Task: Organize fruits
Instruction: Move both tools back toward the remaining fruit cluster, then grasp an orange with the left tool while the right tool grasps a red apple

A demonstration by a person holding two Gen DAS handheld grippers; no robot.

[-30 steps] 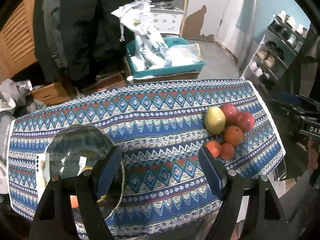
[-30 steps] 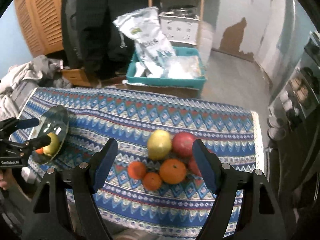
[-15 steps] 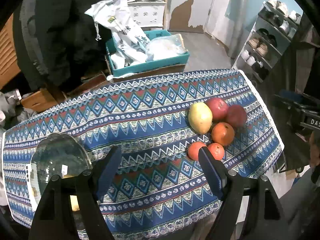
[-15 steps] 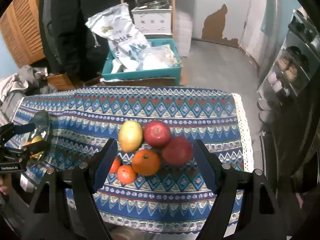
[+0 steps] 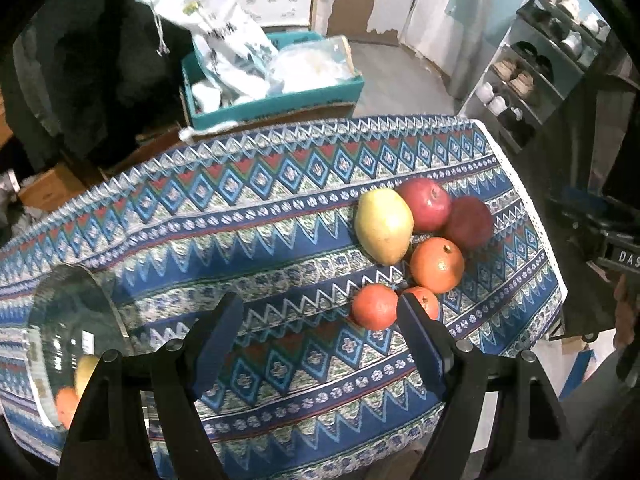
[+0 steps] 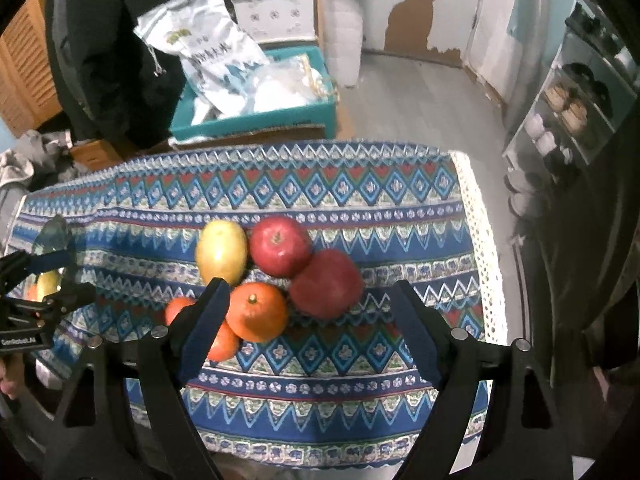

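On the patterned tablecloth (image 5: 248,216) lies a cluster of fruit: a yellow fruit (image 5: 383,226), a red apple (image 5: 425,204), a dark red fruit (image 5: 468,222), a large orange (image 5: 437,265) and two small oranges (image 5: 374,306). My left gripper (image 5: 320,312) hangs open above the cloth, just left of the cluster and holding nothing. A glass bowl (image 5: 72,320) at the left holds a yellow and an orange fruit. My right gripper (image 6: 310,296) hovers over the large orange (image 6: 258,312) and the dark red fruit (image 6: 326,284). Its jaws are opening and the pads touch nothing.
Behind the table a teal box (image 5: 272,92) holds white bags. A shoe shelf (image 5: 540,60) stands at the right, past the cloth's lace edge (image 6: 480,240). A dark coat (image 6: 104,40) hangs at the back left. A person's hand (image 5: 626,320) shows at the right edge.
Both grippers have come lower and closer to the fruit cluster, which now looks larger. In the left wrist view the bowl has slid toward the left edge.
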